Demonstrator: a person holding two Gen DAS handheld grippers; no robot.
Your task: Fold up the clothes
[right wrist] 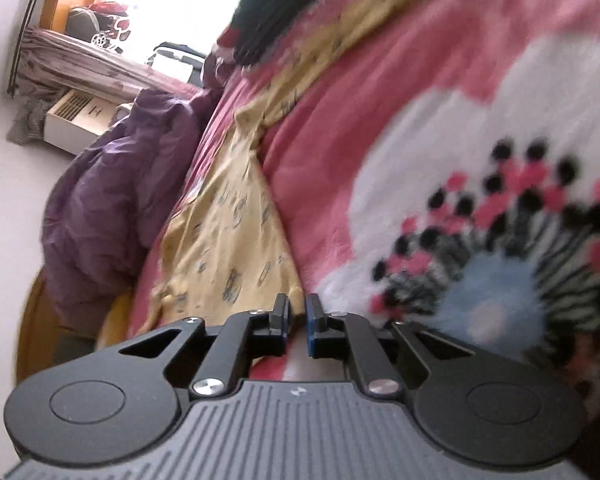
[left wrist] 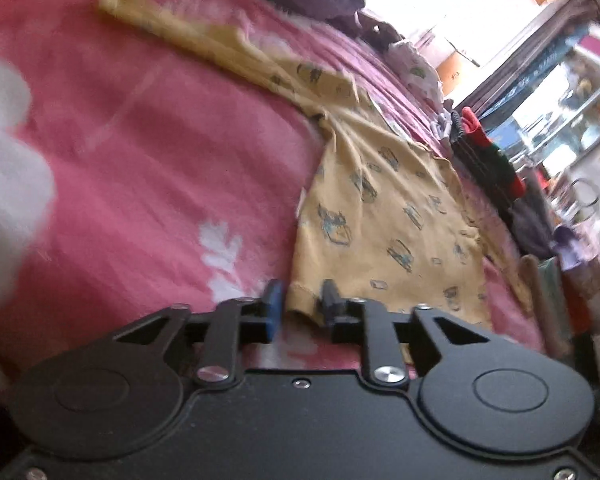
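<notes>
A yellow printed shirt point(left wrist: 384, 208) lies spread on a pink floral blanket point(left wrist: 140, 152). My left gripper point(left wrist: 300, 300) is open, its jaws either side of the shirt's hem corner, which sits in the gap without being pinched. In the right wrist view the same yellow shirt point(right wrist: 224, 232) stretches away to the upper right. My right gripper point(right wrist: 297, 314) stands at the shirt's near edge with its jaws a narrow gap apart; the hem edge lies by the left finger and I cannot tell if any cloth is between them.
A purple quilt point(right wrist: 112, 200) is bunched at the bed's far side. A red, green and black garment point(left wrist: 488, 156) lies beyond the shirt. Shelves and clutter point(left wrist: 560, 120) stand past the bed edge. A window point(right wrist: 100, 4) and a white heater point(right wrist: 76, 116) are behind.
</notes>
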